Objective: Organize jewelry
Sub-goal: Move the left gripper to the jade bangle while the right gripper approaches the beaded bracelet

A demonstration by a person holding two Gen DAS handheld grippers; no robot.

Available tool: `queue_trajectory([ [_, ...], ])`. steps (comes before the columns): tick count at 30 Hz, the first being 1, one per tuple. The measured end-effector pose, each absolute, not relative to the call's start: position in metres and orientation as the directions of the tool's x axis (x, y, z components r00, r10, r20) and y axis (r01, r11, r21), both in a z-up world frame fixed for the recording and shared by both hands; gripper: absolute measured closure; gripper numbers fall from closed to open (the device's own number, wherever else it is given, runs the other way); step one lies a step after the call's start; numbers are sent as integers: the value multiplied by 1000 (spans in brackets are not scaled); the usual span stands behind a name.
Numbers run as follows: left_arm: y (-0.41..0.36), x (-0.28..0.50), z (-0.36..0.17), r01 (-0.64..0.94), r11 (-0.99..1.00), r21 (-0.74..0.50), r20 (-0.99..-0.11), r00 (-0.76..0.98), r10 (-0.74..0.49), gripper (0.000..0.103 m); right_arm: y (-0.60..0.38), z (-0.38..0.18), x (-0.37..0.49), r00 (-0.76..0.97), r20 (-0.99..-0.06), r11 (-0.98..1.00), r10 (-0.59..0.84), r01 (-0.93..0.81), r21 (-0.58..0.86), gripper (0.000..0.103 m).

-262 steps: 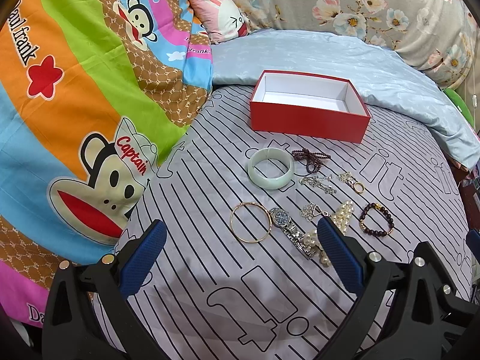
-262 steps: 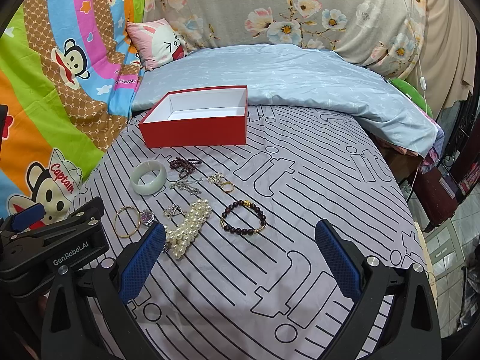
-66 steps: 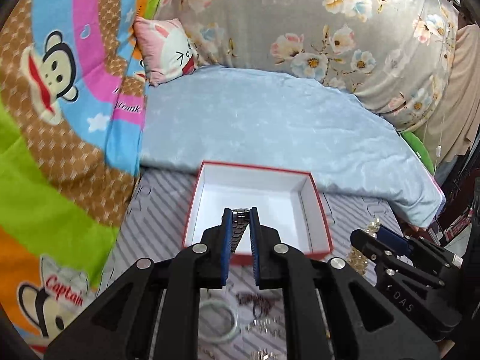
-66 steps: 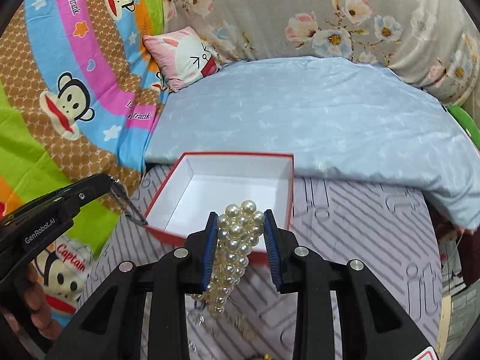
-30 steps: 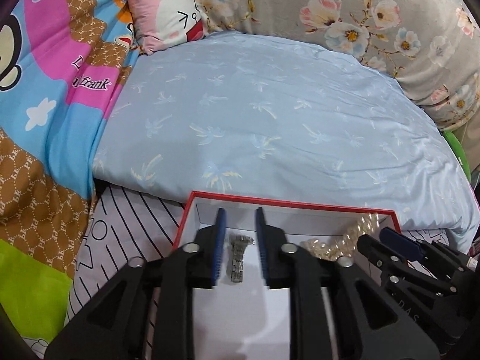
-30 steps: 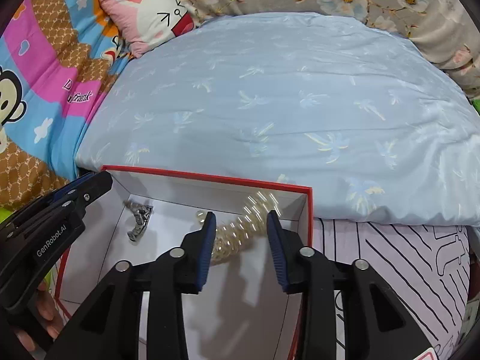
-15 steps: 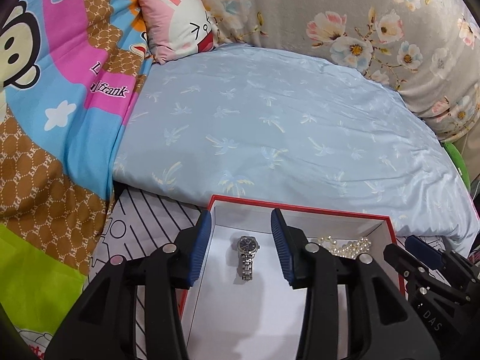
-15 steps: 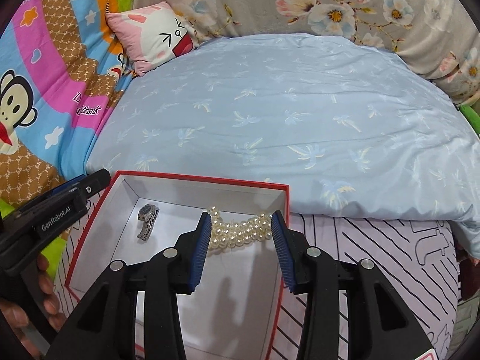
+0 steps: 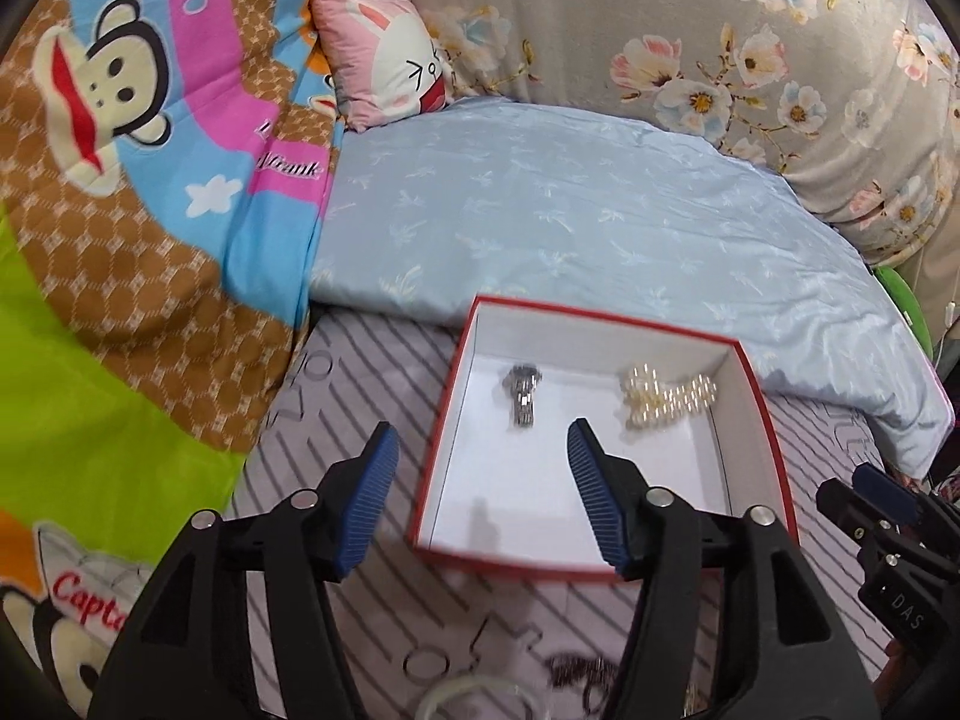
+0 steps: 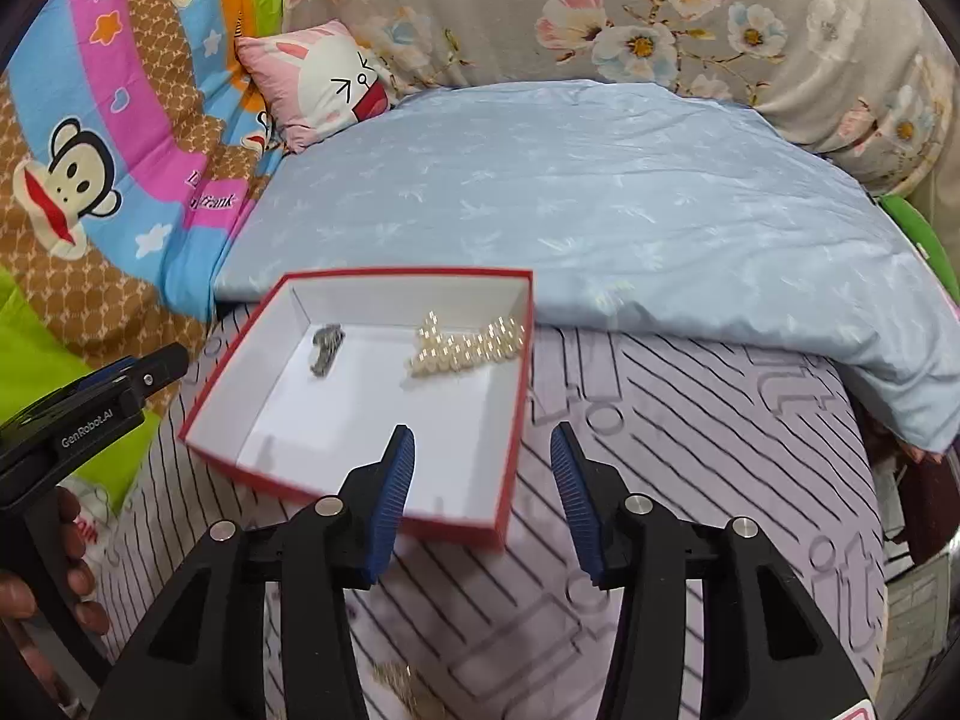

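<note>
Nearest the cameras, both the left gripper [image 9: 480, 495] and the right gripper [image 10: 483, 495] hang with jaws spread and nothing held, over the striped bed [image 10: 690, 480] at the near edge of the red box [image 9: 774, 456]. In my judgement, 2 pieces are stowed and the step now is fetching more, so pull back low toward 6 o'clock, where a pale bangle [image 9: 474, 699] shows. Farther off, the watch [image 9: 522, 393] lies at 11 o'clock in the box and the pearl strand [image 9: 669, 399] at 1 o'clock, apart.
</note>
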State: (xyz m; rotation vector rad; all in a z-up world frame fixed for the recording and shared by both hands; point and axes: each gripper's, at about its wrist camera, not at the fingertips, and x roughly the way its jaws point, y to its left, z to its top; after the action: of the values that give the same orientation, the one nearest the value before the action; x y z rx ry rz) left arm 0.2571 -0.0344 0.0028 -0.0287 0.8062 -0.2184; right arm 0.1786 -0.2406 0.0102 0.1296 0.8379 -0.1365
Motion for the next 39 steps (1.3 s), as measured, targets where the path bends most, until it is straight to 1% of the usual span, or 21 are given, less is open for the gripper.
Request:
queue_trajectory([
  [5, -21, 212, -9, 187, 977, -107, -740, 641, -204, 44, -237, 5, 130, 642, -761, 982, -96, 184, 31, 55],
  [8, -13, 191, -18, 178, 978, -112, -758, 620, -200, 44, -237, -4, 101, 620, -780, 979, -85, 196, 50, 55],
  [14, -6, 148, -32, 175, 982, -70, -772, 614, -165, 42, -234, -33, 52, 564, -821, 976, -84, 211, 46, 55],
  [17, -1, 131, -41, 168, 982, -85, -782, 600, -170, 38, -230, -53, 37, 531, -845, 975, -61, 214, 64, 55],
  [23, 4, 109, -57, 150, 982, -112, -810, 559, -178, 38, -221, -74, 22, 505, -862, 977, -42, 203, 71, 55],
  [30, 9, 101, -68, 129, 986, -110, -827, 538, -162, 38, -223, -81, 24, 513, -857, 973, -38, 214, 86, 55],
  [34, 10, 103, -69, 126, 987, -103, -829, 537, -155, 38, -223, -86, 31, 505, -862, 975, -36, 207, 81, 57],
  [39, 11, 104, -69, 120, 987, -103, -828, 540, -152, 38, -221, -90, 34, 506, -862, 977, -35, 198, 76, 63],
])
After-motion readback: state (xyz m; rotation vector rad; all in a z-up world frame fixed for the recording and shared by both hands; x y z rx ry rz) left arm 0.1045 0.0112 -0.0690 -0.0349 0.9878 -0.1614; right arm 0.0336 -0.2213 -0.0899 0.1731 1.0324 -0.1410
